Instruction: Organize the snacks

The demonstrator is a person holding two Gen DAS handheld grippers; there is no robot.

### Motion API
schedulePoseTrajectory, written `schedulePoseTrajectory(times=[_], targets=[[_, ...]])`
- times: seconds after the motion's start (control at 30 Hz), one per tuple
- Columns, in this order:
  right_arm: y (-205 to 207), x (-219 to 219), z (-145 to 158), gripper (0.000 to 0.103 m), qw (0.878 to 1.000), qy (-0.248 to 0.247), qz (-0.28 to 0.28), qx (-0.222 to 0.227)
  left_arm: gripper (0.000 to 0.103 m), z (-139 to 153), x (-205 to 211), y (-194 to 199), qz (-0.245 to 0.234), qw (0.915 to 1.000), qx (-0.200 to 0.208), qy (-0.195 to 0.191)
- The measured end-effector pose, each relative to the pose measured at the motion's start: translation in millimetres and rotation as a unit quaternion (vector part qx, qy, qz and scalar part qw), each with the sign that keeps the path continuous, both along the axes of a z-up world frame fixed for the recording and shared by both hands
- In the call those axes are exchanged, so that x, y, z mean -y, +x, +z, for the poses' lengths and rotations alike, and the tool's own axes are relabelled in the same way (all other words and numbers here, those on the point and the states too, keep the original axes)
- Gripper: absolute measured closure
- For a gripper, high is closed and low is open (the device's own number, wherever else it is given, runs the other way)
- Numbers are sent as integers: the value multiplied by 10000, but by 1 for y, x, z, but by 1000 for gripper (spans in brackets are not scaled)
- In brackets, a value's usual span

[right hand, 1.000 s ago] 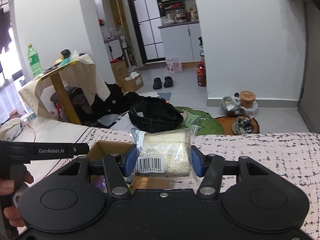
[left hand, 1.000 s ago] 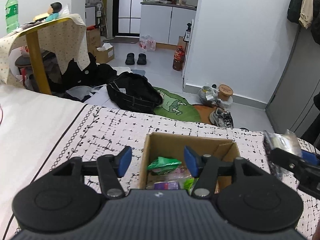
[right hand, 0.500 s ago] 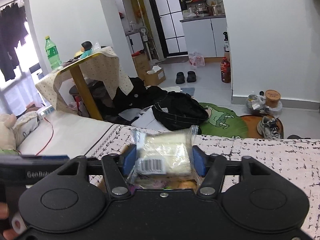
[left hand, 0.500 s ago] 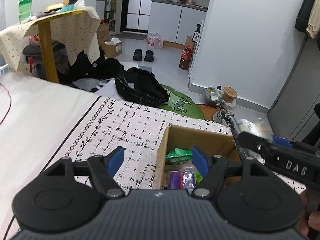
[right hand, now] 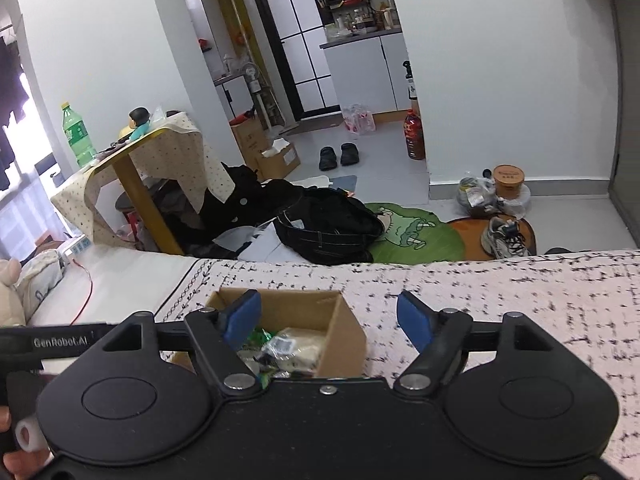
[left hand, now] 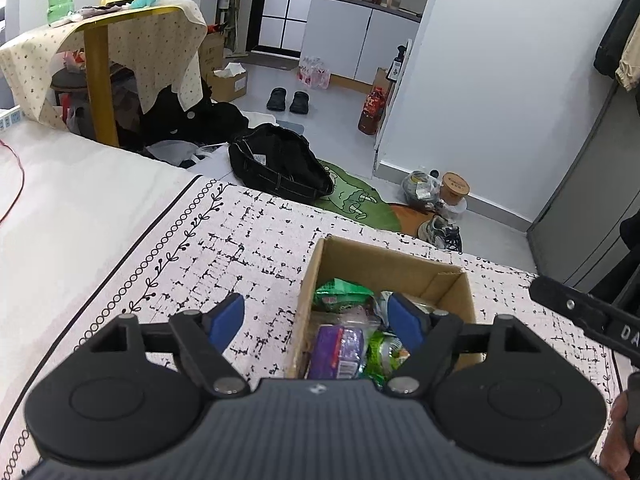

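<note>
The near part of the cardboard box (left hand: 384, 264) sits behind the left gripper's black body at the bottom of the left wrist frame, so the lower ends of the purple packet (left hand: 338, 350) and the green packets beside it are hidden. In the right wrist frame the box's near edge and most of its contents are likewise covered, and the clear-wrapped pale snack (right hand: 298, 346) inside is too blurred to read. The other gripper is cut off at each frame's side edge, with only part of a hand (right hand: 16, 456) showing at lower left.
</note>
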State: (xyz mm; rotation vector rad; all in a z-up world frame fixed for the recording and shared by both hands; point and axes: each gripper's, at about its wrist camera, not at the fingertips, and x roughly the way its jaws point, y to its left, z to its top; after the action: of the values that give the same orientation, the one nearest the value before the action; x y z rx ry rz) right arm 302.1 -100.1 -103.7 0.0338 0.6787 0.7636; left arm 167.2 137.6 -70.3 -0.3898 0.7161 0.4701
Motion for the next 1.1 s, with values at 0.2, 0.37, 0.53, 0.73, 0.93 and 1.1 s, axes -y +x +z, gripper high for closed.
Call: schedulePoseTrajectory(times=[0.2,0.37,0.53,0.73,0.93,1.1], targets=[[-6,28,14,27,9999,-66,-125,-26,23,11,15,-7,-22,10000,-25,86],[-12,51,29,20,9997,-78,-229,-51,16,19,31,-15,-134,9999,-25,49],[-27,77,42,9,9995,-66,-315,57,9,26,50,-24,-330,9995,-16,31],[-44,104,49,1,9988,-10,-485,38,0,35,67,-38,-549,9985,36,-50],[-61,122,57,0,9984,64,-568,42,0,47,79,-54,-692,9976,96,15],[-74,133,65,0,9982,123,-588,57,0,54,88,-68,-858,9963,61,37]])
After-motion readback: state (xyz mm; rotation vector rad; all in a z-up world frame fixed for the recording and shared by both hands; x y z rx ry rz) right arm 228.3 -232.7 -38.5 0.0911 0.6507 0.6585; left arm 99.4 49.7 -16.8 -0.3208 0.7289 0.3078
